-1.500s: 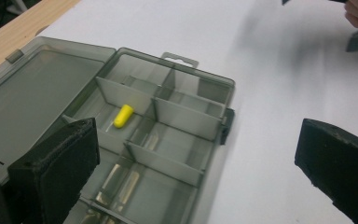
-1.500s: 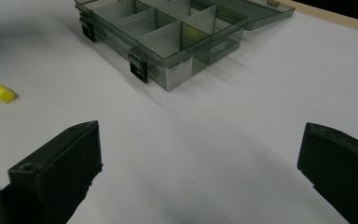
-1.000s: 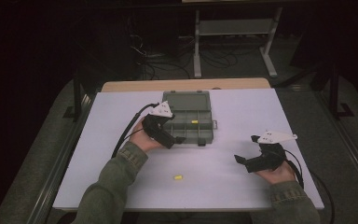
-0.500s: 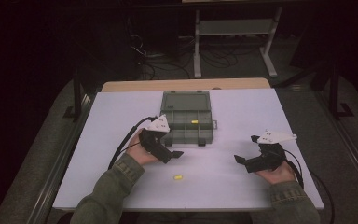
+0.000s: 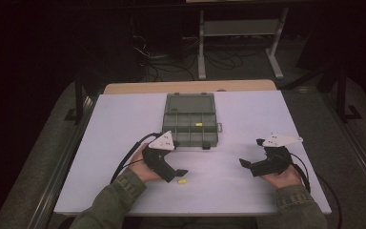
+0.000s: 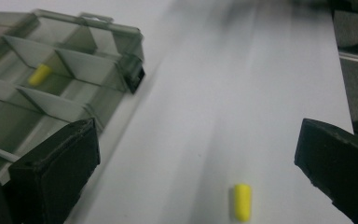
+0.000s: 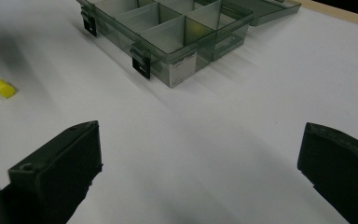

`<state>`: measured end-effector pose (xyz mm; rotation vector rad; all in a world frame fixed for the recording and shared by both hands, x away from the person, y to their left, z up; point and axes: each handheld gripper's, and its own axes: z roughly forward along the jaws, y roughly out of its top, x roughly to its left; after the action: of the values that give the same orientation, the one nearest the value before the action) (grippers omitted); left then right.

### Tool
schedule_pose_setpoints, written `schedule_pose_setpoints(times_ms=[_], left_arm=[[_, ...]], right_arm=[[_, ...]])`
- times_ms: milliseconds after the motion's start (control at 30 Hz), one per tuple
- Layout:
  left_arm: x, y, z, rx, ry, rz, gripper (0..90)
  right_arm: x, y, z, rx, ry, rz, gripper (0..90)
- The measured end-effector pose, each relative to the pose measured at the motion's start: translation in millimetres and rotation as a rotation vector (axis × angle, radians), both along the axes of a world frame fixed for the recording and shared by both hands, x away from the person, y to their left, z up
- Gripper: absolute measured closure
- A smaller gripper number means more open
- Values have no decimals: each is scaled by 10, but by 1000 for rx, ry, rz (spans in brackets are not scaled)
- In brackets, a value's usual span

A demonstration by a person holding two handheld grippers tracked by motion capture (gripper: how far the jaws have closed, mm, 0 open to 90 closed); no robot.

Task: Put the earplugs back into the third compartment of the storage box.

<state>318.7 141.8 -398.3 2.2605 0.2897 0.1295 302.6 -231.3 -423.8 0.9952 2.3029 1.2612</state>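
Tongs on my left hand point(image 5: 180, 172) are spread wide; in the left gripper view the two black jaws stand far apart at the bottom corners, with nothing between them except white surface and one small yellow capsule-shaped piece point(image 6: 243, 201). This piece lies loose on the white tabletop point(image 5: 248, 119), a little ahead of the jaws and closer to the right-hand jaw of that view than to the other. Its long axis points almost straight away from the camera, so it runs along the line of approach and the jaws would close across its short width. From above, the same piece point(image 5: 182, 182) is just beside the tips of the left tongs, toward me and slightly to the right.

My right tongs point(image 5: 244, 164) are also spread and hold nothing. They rest low on the tabletop, well apart from the loose piece, which I see far off at the left edge of the right gripper view point(image 7: 4, 88). So the left hand is clearly the nearer one for this piece.

Behind both hands stands the grey translucent plastic organizer box point(image 5: 190, 128), with its lid open and flat behind it. A second yellow piece point(image 5: 198, 124) already lies in one compartment of it. I judge that the loose piece should go there too.
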Motion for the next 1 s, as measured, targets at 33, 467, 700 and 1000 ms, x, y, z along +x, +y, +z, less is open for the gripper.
schedule_pose_setpoints(times_ms=[33, 467, 700, 1000], left_arm=[[-26, -8, -24, 3, 3, -4, 0], [-151, 1, -170, 67, 50, -55, 96], [-163, -40, -247, 120, 65, -98, 218], [-147, -56, -326, 160, 93, -136, 464]], right_arm=[[1, 2, -2, -1, 0, 0, 0], [-2, 4, -2, -4, 2, 1, 0], [0, 10, -7, -5, 2, 6, 0], [-2, 12, -5, -2, 2, 9, 0]])
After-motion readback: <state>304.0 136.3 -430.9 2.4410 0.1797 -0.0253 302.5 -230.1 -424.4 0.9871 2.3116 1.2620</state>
